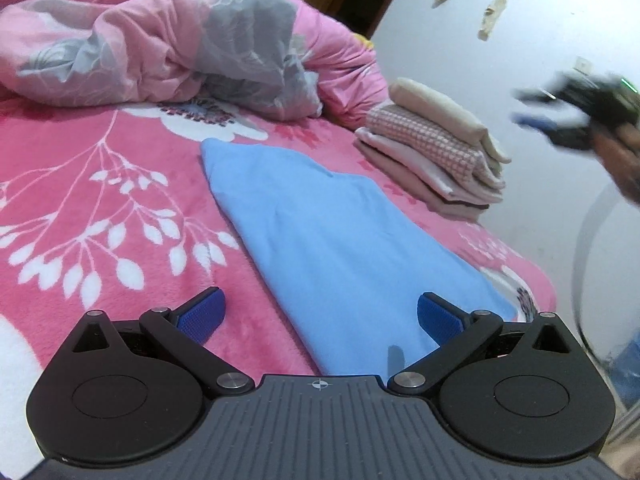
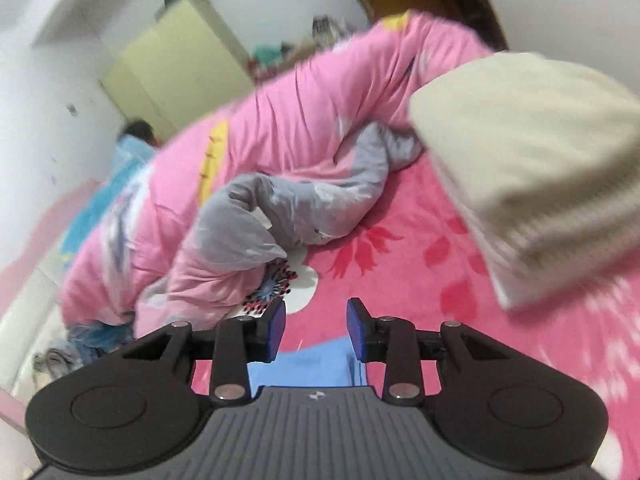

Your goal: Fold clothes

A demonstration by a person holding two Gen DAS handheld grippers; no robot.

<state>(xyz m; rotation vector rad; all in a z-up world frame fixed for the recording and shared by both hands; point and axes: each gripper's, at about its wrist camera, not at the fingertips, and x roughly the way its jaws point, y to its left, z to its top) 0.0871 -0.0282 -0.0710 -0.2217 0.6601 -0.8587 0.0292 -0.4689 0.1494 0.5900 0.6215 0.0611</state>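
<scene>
A light blue garment (image 1: 340,232) lies folded into a long strip on the pink flowered bed sheet (image 1: 100,200). My left gripper (image 1: 320,300) hovers over its near end, open wide, with nothing between the blue pads. A stack of folded clothes (image 1: 436,148), cream on top and pink check below, sits at the bed's right edge. My right gripper (image 1: 530,107) is a blur in the air to the right of the stack, held by a hand (image 1: 624,152). In the right wrist view the right gripper (image 2: 317,312) is partly open and empty above the blue garment (image 2: 308,364), beside the stack (image 2: 532,168).
A crumpled pink and grey quilt (image 1: 180,48) fills the far side of the bed (image 2: 280,140). A white wall runs behind the stack, and the bed's edge drops off just right of it. A pale yellow cupboard (image 2: 180,60) stands beyond the bed.
</scene>
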